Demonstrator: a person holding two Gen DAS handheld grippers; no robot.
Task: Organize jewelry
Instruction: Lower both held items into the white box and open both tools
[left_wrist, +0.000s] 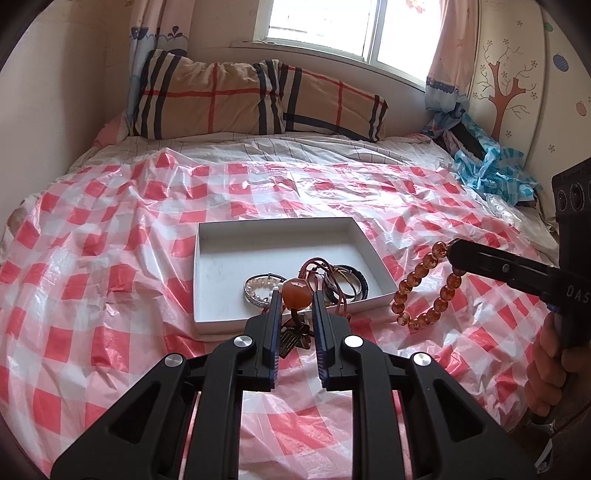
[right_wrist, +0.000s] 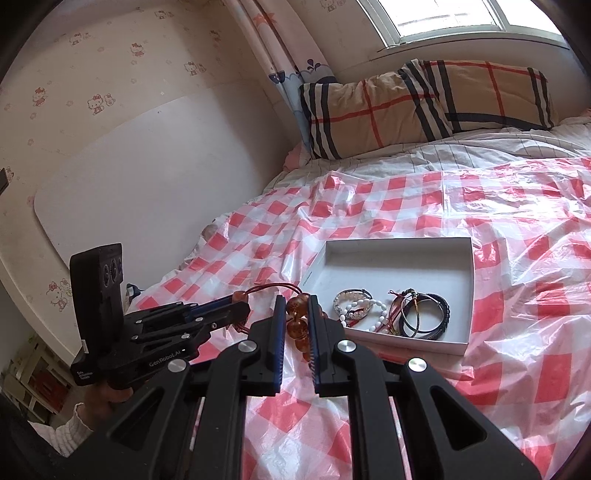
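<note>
Bed (left_wrist: 110, 236) fills the left wrist view, covered by a red-and-white checked plastic sheet (left_wrist: 369, 199); plaid pillow (left_wrist: 258, 99) under the window (left_wrist: 325, 22). White tray (left_wrist: 258, 236) sits mid-sheet with bangles and a pearl bracelet (left_wrist: 258, 291) piled at its near right corner. Left gripper (left_wrist: 295, 295) is clamped on an orange stone pendant (left_wrist: 295, 290), just over the tray's near edge, with dark charms hanging below. At right, right gripper (left_wrist: 452, 254) pinches an amber bead bracelet (left_wrist: 424, 288) hanging clear of the sheet, beside the tray.

Right wrist view: same bed, cartoon-cat wallpaper (right_wrist: 99, 103) and a white board (right_wrist: 147, 177) at left. Right gripper (right_wrist: 297, 306) is closed on the amber bead bracelet (right_wrist: 297, 328). Left gripper (right_wrist: 243, 306) at left holds a red cord (right_wrist: 273, 286). Tray (right_wrist: 399, 258) right of both; bracelets (right_wrist: 391, 314) along its near side.
</note>
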